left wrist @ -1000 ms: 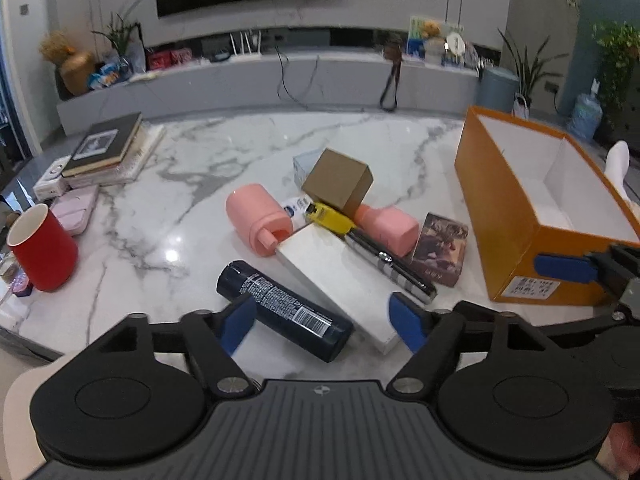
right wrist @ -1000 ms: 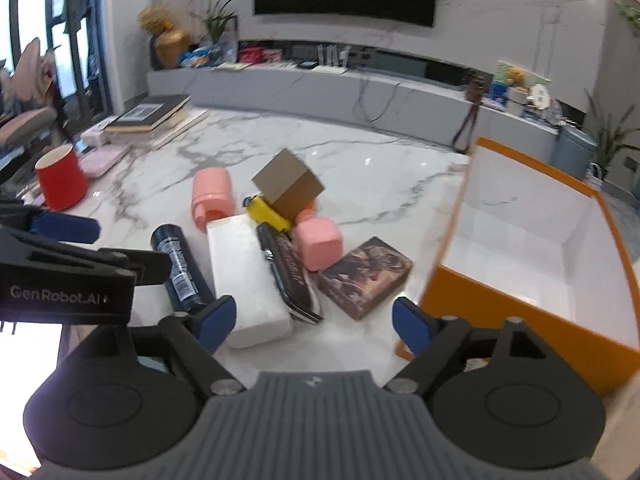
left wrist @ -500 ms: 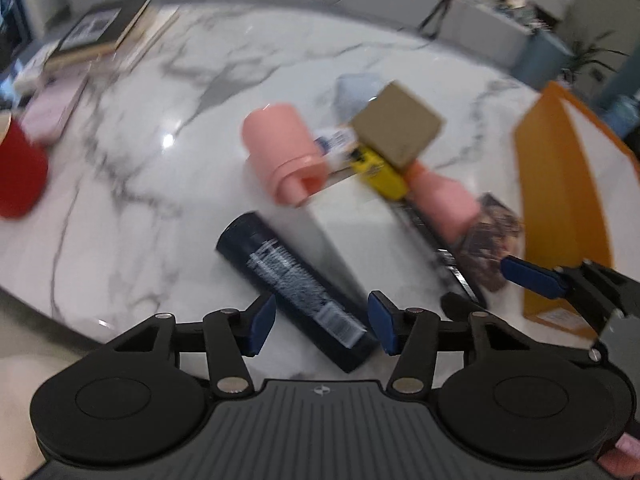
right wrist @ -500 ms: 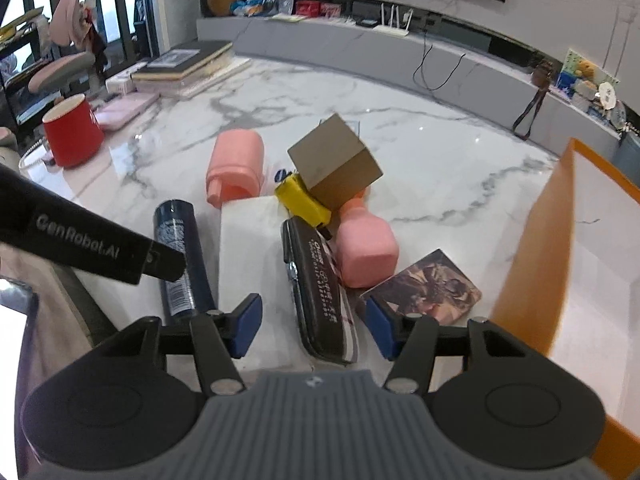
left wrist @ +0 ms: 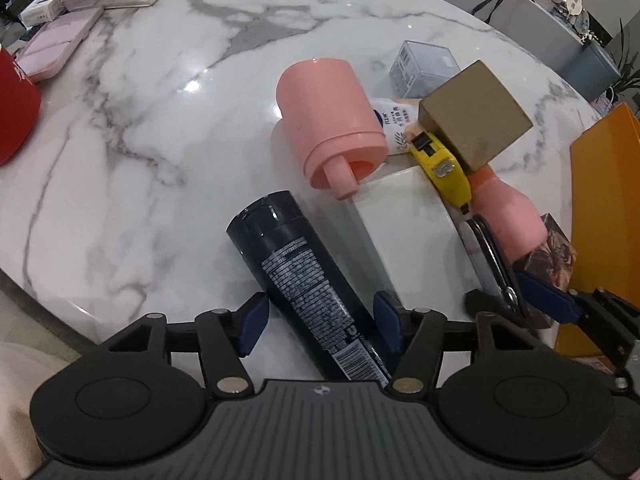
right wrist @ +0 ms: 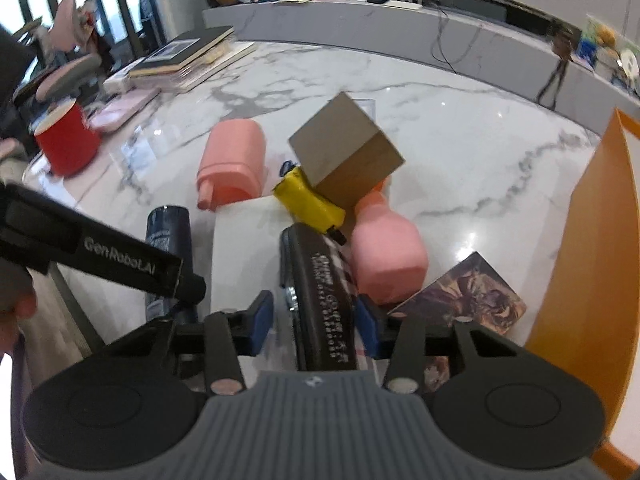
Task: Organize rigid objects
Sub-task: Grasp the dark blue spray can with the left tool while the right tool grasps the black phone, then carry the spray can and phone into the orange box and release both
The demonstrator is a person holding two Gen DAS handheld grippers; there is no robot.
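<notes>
Straddling the dark can (left wrist: pixel 308 284), left tongs (left wrist: pixel 316 320) widen; only the right view shows right tongs (right wrist: pixel 314 322) narrowing around the black case (right wrist: pixel 320 296).

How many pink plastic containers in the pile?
2. One pink container lies on its side left of the brown box, spout toward the white box. The other lies right of the black case. Others may be hidden under the pile.

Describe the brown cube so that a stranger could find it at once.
On the marble table, left of the orange box, lies a pile of objects. The brown cube sits tilted on top, leaning on the yellow tool. It alone is plain cardboard brown.
</notes>
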